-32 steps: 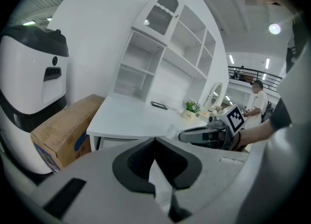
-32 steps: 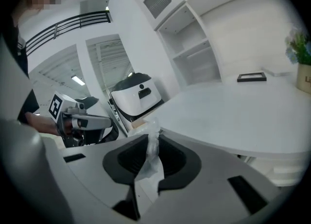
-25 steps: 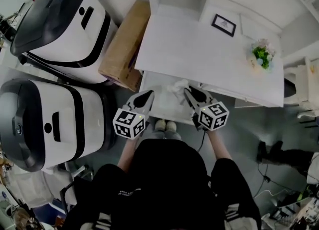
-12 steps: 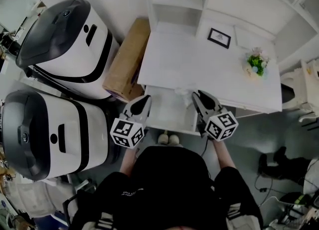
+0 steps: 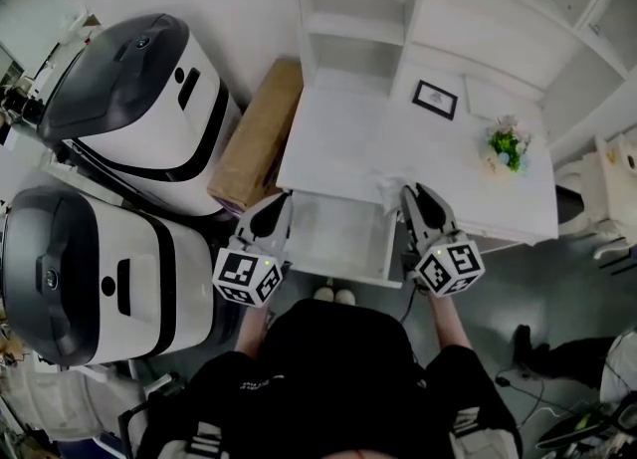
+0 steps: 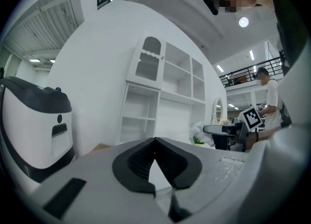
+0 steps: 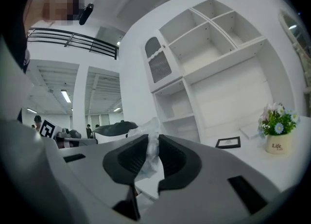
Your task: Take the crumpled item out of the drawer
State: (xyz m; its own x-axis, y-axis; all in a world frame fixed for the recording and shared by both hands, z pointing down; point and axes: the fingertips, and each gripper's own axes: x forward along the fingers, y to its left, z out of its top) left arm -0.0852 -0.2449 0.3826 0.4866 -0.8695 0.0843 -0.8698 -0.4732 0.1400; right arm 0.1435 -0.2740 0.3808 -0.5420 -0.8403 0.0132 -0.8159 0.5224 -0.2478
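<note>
The open drawer [image 5: 338,238] is set before the desk [image 5: 348,138], between the left gripper [image 5: 277,206] and the right gripper [image 5: 411,196] — the crumpled item [image 5: 388,185] is held over the desk's front edge. On the desk a picture frame [image 5: 435,100] and a flower pot [image 5: 505,145] are placed — shelves [image 5: 358,9] behind, a cardboard box [image 5: 257,133] to its left.

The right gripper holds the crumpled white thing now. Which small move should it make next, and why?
Probably move slightly forward and lay it on the white desk top. The right gripper is shut on the crumpled white item, which in the head view sits at the desk's edge, beside the open drawer, so a short move should be enough.
</note>
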